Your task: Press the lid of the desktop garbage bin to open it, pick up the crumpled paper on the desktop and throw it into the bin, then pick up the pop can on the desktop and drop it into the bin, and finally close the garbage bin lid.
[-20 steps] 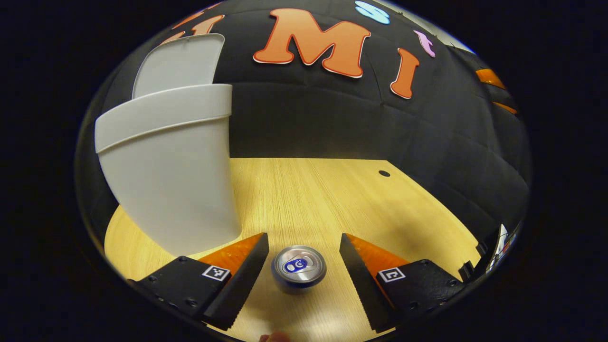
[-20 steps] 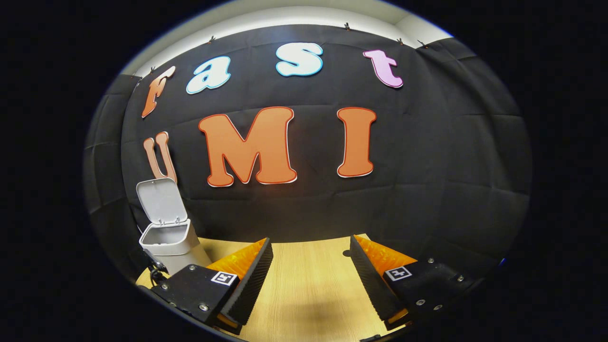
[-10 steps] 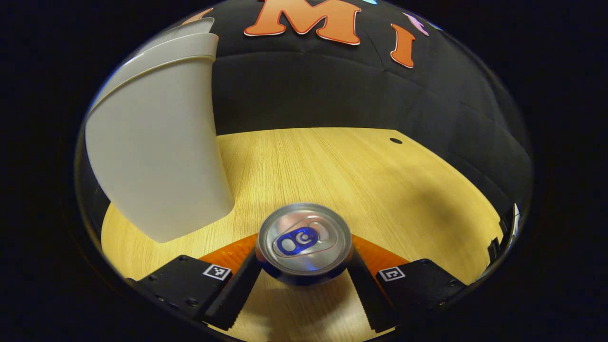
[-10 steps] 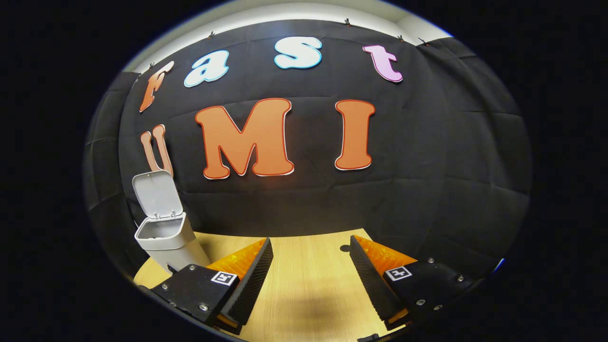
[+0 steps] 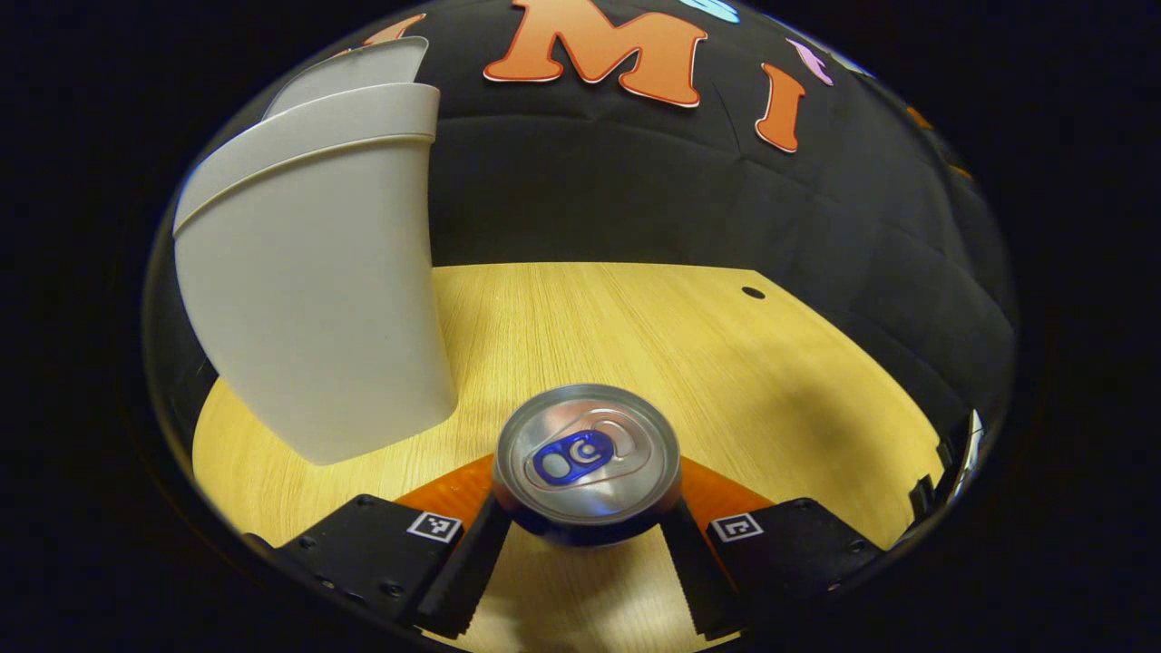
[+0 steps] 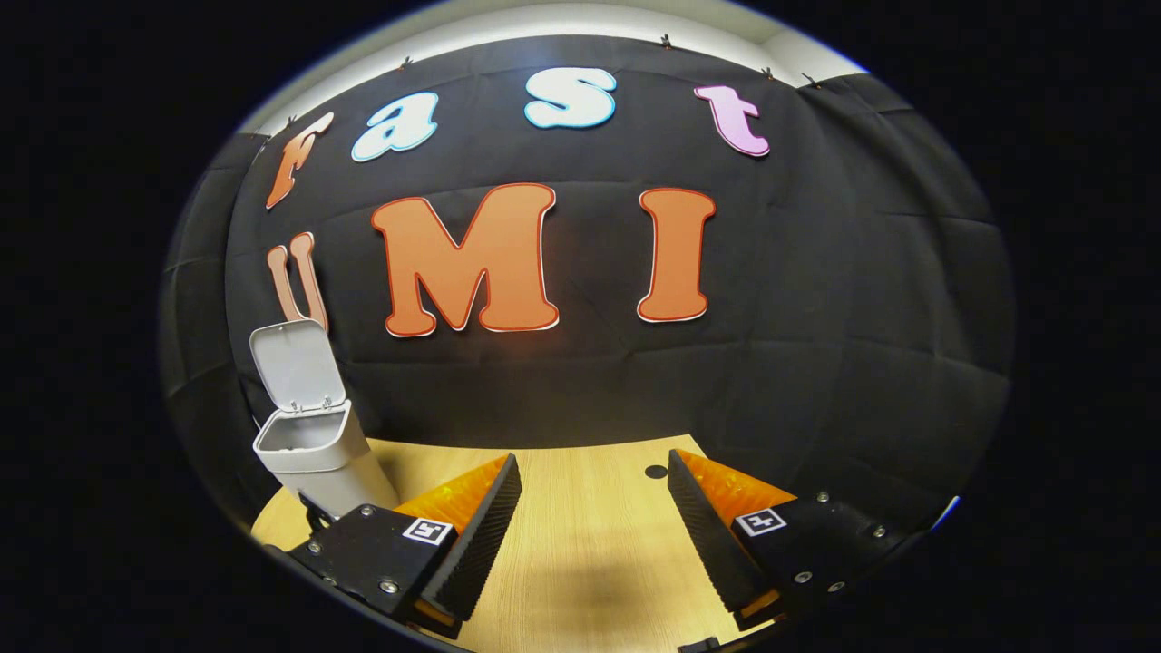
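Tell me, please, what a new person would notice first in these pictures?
First, the can in the left gripper view, seen from above, clamped between the left gripper's fingers. Next, the pale bin standing just left of it on the wooden table. In the right gripper view its lid stands open, and the right gripper is open.

Left tool (image 5: 580, 567), black screwed mounts, square markers, ridged fingers (image 5: 463, 576)

My left gripper view looks steeply down, close over the worktop (image 5: 635, 317), near the bin (image 5: 308, 290). My right gripper view faces the wall, farther away; both share the bin (image 6: 313, 453) and worktop (image 6: 590, 544).
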Demonstrator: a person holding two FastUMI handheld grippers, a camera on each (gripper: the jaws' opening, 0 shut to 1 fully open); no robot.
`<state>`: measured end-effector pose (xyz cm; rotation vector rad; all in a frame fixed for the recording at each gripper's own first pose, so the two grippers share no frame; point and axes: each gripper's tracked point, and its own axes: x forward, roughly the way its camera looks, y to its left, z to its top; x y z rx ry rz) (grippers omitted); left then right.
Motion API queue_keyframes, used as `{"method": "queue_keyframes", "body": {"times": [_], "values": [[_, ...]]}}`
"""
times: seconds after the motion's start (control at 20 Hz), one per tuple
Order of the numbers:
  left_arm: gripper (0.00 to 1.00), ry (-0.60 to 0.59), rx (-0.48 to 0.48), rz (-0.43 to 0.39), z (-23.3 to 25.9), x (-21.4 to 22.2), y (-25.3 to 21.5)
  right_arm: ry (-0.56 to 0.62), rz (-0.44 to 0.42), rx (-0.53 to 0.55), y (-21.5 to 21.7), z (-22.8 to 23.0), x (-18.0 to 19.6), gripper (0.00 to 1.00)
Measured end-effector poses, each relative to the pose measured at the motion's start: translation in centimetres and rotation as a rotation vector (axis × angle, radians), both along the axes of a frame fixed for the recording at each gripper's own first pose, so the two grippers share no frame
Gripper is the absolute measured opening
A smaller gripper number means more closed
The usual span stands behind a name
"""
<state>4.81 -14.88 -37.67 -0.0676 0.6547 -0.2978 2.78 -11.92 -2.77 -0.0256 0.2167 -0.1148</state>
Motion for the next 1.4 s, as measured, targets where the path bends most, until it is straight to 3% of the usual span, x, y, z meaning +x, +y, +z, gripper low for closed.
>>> {"method": "queue_keyframes", "body": {"times": [0.35,0.75,1.05,1.4], "values": [[0.84,-0.073,-0.003,0.025,8.9,-2.1,3.2,0.008,0.063,-0.016,2.5,-0.2,0.5,0.97],[0.82,-0.181,-0.074,0.095,20.1,-3.9,8.8,-0.007,0.115,0.031,5.1,-0.2,1.5,0.97],[0.82,-0.173,-0.087,0.127,23.5,-4.4,12.5,-0.018,0.136,0.041,5.9,0.2,2.3,0.97],[0.82,-0.237,-0.009,0.182,27.6,-3.2,18.2,-0.013,0.145,0.057,6.5,-0.3,3.0,0.97]]}}
